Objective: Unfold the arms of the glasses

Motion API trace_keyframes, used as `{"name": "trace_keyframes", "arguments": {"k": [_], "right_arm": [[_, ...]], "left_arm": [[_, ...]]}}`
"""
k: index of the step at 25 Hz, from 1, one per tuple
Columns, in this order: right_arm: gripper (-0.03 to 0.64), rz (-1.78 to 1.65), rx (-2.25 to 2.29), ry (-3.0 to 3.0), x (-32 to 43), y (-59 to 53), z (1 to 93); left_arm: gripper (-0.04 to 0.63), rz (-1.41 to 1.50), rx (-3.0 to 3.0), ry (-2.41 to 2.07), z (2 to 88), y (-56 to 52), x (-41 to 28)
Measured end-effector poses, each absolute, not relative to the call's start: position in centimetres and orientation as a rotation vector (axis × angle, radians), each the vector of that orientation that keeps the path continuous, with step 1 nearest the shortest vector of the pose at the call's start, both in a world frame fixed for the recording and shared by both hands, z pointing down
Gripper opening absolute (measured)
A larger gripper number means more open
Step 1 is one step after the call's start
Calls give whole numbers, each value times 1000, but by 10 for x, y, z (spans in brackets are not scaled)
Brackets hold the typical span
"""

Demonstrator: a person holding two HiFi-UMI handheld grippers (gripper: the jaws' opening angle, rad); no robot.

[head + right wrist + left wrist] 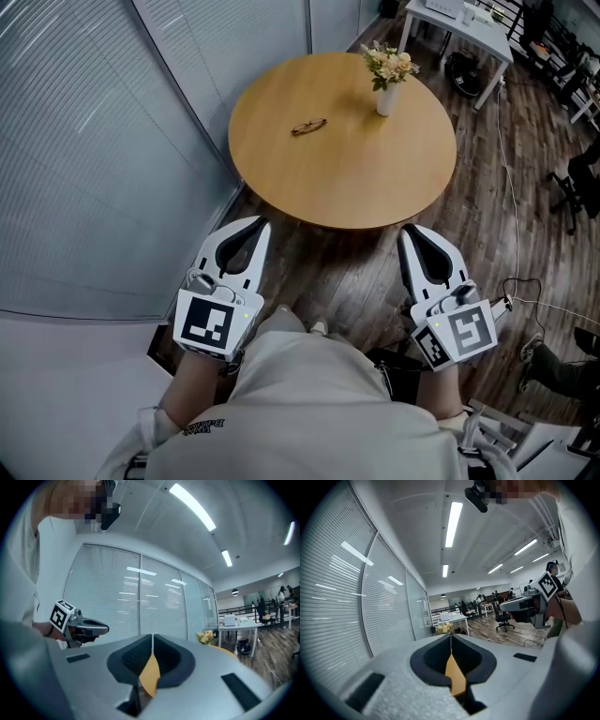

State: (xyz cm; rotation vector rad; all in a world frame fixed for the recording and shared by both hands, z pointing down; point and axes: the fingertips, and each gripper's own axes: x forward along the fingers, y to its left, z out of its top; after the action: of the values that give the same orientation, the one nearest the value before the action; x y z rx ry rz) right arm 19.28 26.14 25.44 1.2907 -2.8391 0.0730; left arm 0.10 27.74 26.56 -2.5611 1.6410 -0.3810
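Note:
A folded pair of brown glasses (pixel 308 126) lies on the round wooden table (pixel 356 178), left of its middle. My left gripper (pixel 258 228) is held well short of the table's near edge, its jaws pressed together with nothing between them. My right gripper (pixel 406 234) hangs at the same distance on the right side, jaws also together and empty. In the left gripper view the left gripper (pixel 450 637) has its tips meeting, and the tabletop shows through the gap behind them. The right gripper (pixel 153 637) looks the same in the right gripper view. The glasses appear in neither gripper view.
A white vase of flowers (pixel 388 71) stands on the table's far right part. A white desk (pixel 461 26) and office chairs stand beyond. A glass wall with blinds (pixel 94 141) runs along the left. Cables (pixel 525 291) lie on the wooden floor at right.

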Motion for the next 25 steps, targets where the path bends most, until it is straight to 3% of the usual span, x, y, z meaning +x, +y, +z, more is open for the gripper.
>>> {"name": "trace_keyframes", "arguments": {"k": [25], "right_arm": [[34,85,1288,-2779,181,221,278]], "left_arm": [[25,-369,-2594,1632,279,238,-8]]}}
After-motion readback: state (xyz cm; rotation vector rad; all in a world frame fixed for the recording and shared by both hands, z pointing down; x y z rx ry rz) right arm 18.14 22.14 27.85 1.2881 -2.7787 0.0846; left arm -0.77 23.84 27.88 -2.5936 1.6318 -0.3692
